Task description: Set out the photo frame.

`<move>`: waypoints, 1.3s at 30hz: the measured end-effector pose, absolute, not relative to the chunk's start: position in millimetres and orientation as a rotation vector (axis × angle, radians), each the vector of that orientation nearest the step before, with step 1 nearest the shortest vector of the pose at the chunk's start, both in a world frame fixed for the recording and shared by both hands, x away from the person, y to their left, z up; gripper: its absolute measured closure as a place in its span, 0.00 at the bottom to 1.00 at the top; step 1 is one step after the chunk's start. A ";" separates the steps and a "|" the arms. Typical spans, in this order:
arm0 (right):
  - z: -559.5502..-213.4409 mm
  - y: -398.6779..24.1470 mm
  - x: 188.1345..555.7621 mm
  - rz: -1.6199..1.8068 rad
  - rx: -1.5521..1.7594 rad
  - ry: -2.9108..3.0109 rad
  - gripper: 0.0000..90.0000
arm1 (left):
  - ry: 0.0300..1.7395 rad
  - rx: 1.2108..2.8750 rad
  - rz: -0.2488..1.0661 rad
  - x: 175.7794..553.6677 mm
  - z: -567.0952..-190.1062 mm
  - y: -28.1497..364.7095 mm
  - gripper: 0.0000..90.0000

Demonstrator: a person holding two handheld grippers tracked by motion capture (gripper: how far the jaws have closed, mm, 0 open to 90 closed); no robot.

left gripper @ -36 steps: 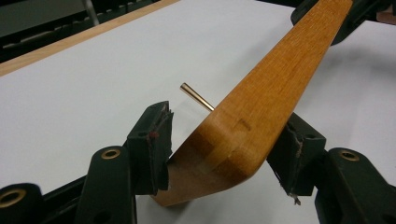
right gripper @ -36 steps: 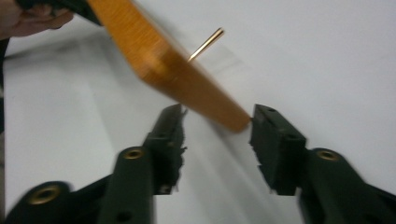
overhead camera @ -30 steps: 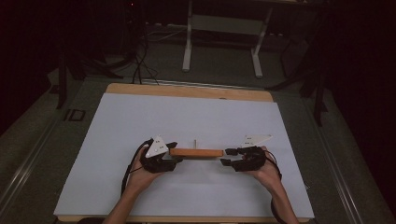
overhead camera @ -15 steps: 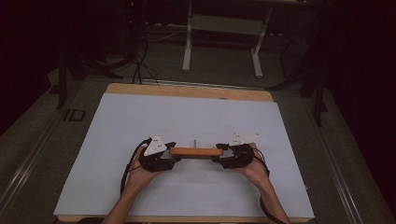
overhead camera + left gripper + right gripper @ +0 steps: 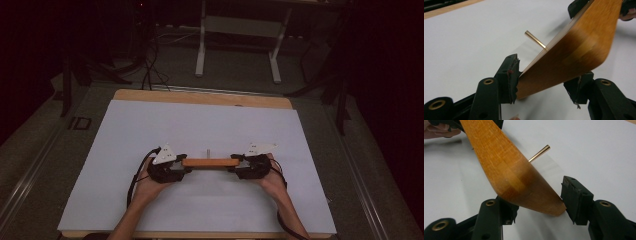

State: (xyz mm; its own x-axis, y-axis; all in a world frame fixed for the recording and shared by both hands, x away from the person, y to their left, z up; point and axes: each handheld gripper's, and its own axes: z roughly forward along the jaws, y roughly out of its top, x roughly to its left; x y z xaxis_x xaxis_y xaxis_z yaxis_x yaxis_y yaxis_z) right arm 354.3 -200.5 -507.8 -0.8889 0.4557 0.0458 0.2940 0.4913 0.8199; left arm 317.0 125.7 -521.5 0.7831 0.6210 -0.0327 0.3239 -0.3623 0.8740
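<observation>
The board (image 5: pixel 210 162), a flat wooden piece with rounded ends and a glossy orange-brown grain, sits low and centre in the high view, spanning the gap between the two tools. A thin brass-coloured pin (image 5: pixel 535 39) juts from its far face, toward the top of the frame. The left tool (image 5: pixel 167 167) holds the board's left end; in the left gripper view the jaws stand either side of the rounded edge, one pad touching, the other close beneath. The right tool (image 5: pixel 250 167) grips the other end the same way, its jaws narrow around the wood. The varnish looks slick, so I judge the board could twist or slip out if either hand tilts or eases off. Below lies the smooth white table (image 5: pixel 150 125).
</observation>
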 end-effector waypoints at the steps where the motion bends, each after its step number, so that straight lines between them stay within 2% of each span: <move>1: -507.8 -200.8 354.4 1.353 0.647 2.556 0.54 | 0.711 1.977 0.372 317.2 -521.7 126.6 0.55; 12: -508.5 -200.8 354.3 1.345 0.629 2.535 0.57 | 0.677 1.991 0.452 313.7 -520.6 126.5 0.61; 17: -507.3 -199.6 352.8 1.331 0.596 2.533 0.67 | 0.698 1.972 0.475 314.0 -520.2 130.7 0.66; 39: -507.2 -197.6 350.4 1.296 0.564 2.520 0.68 | 0.689 1.986 0.500 312.6 -519.0 129.5 0.68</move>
State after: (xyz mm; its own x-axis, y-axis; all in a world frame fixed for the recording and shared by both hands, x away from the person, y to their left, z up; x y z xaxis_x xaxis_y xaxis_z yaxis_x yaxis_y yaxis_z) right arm 350.4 -197.6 -507.2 -0.8934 0.4471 -0.0447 0.2236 0.5287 0.8188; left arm 312.6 129.5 -519.0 0.7586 0.6482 0.0663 0.2637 -0.3985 0.8784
